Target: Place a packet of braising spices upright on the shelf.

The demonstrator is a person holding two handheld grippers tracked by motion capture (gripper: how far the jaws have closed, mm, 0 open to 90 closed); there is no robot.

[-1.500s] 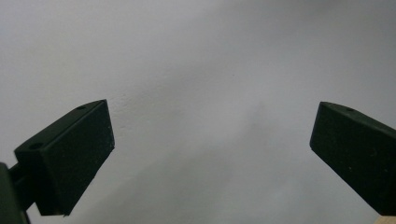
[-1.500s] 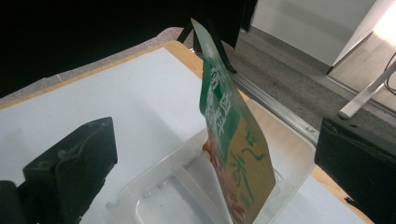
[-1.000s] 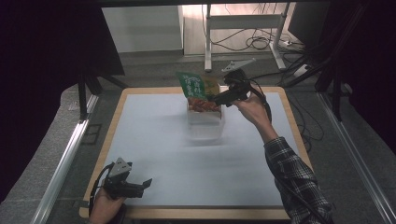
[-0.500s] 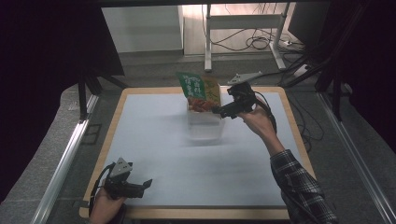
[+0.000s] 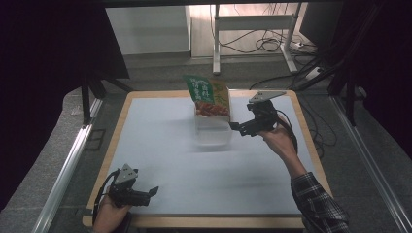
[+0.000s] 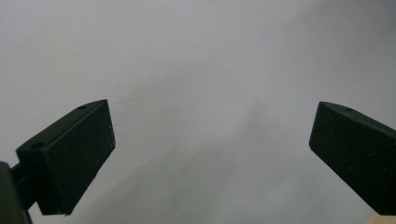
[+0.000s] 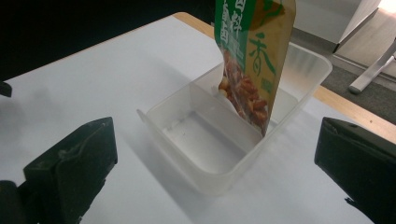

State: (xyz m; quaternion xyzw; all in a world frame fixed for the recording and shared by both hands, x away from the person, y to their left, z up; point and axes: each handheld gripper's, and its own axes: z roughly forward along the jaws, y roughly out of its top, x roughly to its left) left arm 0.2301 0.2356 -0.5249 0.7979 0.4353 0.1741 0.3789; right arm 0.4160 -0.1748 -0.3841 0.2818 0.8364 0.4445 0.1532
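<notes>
At the near edge of the table, the left gripper is resting low by the front left corner, its jaws standing wide apart with nothing between them; in the left gripper view they are framing bare grey-white tabletop, and a sliver of the wooden rim is peeking in at the lower right. The hand holding it is being cut off by the bottom of the high view. Farther in, the right gripper is hovering just beside the clear plastic container, released and gripping nothing. The container's walls are hard to make out from above, being nearly see-through. Inside it the snack bag is standing upright, leaning against the far wall, its top being cut off in the right gripper view.
</notes>
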